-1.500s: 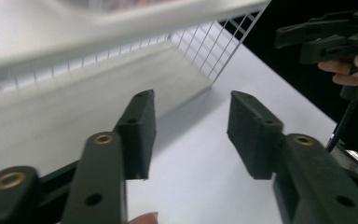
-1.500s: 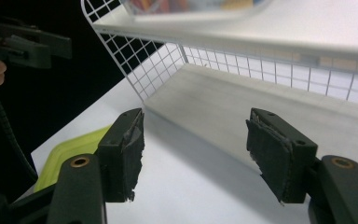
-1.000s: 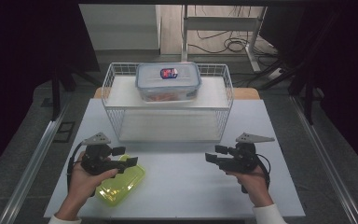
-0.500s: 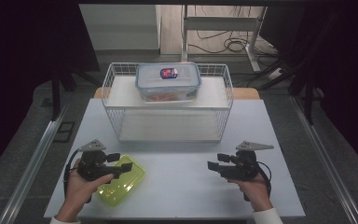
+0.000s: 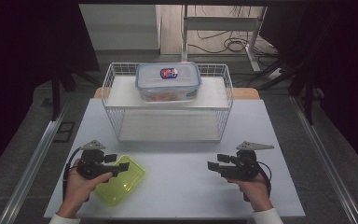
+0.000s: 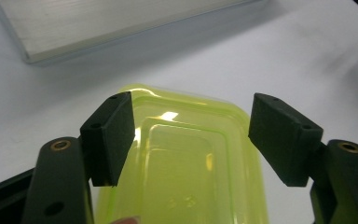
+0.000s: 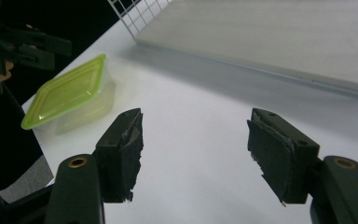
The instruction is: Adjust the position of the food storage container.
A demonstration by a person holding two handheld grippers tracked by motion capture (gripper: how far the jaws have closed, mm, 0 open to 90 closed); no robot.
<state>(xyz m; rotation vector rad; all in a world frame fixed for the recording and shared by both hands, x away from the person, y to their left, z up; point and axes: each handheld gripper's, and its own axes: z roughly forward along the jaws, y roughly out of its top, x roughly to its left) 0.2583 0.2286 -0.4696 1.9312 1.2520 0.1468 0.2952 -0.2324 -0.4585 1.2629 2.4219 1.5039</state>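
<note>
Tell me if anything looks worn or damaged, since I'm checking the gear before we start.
The right tool has frayed, ragged black pads, torn along their edges. The left tool's pads look intact.

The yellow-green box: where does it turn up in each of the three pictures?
High view: yellow-green box, lower left, under the left tongs.
Left gripper view: bottom centre, between the open jaws.
Right gripper view: upper left.
Shared landmark: the wire basket.

High view looks down overhead; both gripper views sit close, sharing the green container.
</note>
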